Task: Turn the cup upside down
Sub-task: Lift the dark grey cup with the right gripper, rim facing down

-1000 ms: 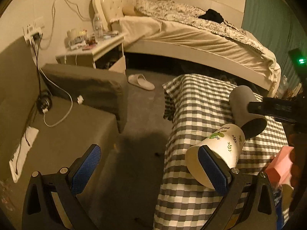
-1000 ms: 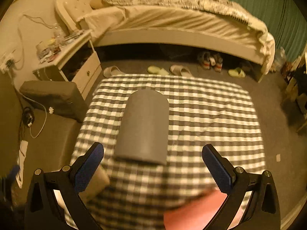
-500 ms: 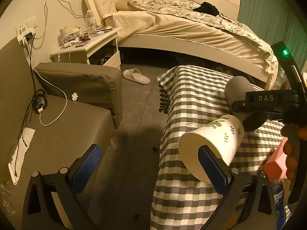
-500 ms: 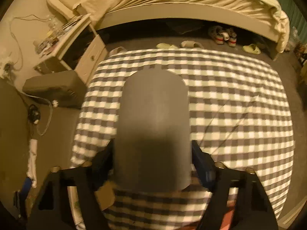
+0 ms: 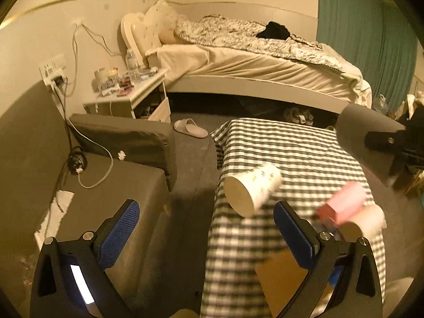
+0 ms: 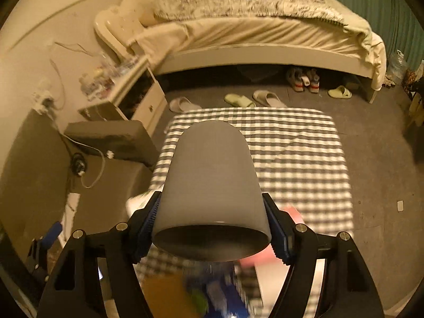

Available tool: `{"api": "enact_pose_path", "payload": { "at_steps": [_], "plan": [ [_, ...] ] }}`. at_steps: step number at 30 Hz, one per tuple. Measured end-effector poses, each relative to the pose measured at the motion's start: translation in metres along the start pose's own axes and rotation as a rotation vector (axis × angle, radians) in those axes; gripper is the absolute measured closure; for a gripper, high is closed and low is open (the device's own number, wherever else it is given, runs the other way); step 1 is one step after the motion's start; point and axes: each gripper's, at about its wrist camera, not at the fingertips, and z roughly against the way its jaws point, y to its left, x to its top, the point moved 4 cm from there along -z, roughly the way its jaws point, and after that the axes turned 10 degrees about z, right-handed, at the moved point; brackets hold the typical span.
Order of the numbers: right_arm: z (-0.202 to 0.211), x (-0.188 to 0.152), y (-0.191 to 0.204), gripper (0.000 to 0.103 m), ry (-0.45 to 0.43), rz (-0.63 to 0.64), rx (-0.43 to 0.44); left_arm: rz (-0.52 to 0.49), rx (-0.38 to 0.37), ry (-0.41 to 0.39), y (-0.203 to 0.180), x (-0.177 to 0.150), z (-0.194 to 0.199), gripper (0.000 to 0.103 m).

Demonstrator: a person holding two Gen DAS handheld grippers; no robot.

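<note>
Nearest the right wrist camera, right gripper (image 6: 212,222) with jaws clamped on the sides of the grey cup (image 6: 210,185), near its rim; cup held lying along the jaws, dark open mouth toward the lens, closed base pointing away over the checked desk (image 6: 304,145). Below the cup, only a blurred mix of blue, pink and brown, too smeared to name. Seen from the left wrist view, same grey cup (image 5: 365,135) raised above the desk's far right corner, its gripper end cut off by the frame edge. Left gripper (image 5: 206,228) with jaws wide apart and holding nothing, straddling the desk's left edge. Just ahead of the right-hand jaw, white paper cup (image 5: 251,188) on its side at that left edge of the desk, base toward the lens, blurred. Beside it to the right, pink object (image 5: 344,206), blurred, shape unclear. Middle and far part of the checked cloth bare. Beyond the far edge, open grey floor with slippers (image 6: 254,99), then the bed (image 6: 251,37) along the wall. Off the left edge, grey sofa (image 5: 106,185) close by.
</note>
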Motion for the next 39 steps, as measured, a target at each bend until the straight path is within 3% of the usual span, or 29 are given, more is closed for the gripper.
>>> {"api": "enact_pose_path", "payload": {
  "at_steps": [4, 8, 13, 17, 25, 39],
  "plan": [
    [0.055, -0.044, -0.003, 0.032, -0.043, 0.011, -0.022, -0.018, 0.0, -0.018, -0.009, -0.019, 0.039, 0.0],
    [0.084, -0.106, -0.006, 0.032, -0.031, 0.022, -0.042, -0.021, -0.003, -0.003, -0.017, -0.047, 0.06, 0.0],
    [0.07, -0.174, -0.008, 0.032, 0.026, 0.022, -0.054, -0.017, 0.003, 0.041, -0.021, -0.093, 0.064, 0.0],
    [0.045, -0.214, -0.004, 0.032, 0.049, 0.064, -0.146, 0.006, 0.008, 0.085, -0.018, -0.125, 0.055, 0.0],
    [0.024, -0.255, -0.01, 0.032, 0.079, 0.046, -0.126, 0.003, 0.013, 0.142, -0.018, -0.165, 0.039, 0.0],
    [0.014, -0.279, -0.013, 0.031, 0.147, 0.037, -0.068, -0.035, 0.026, 0.163, -0.037, -0.171, 0.028, 0.0]
  ]
}}
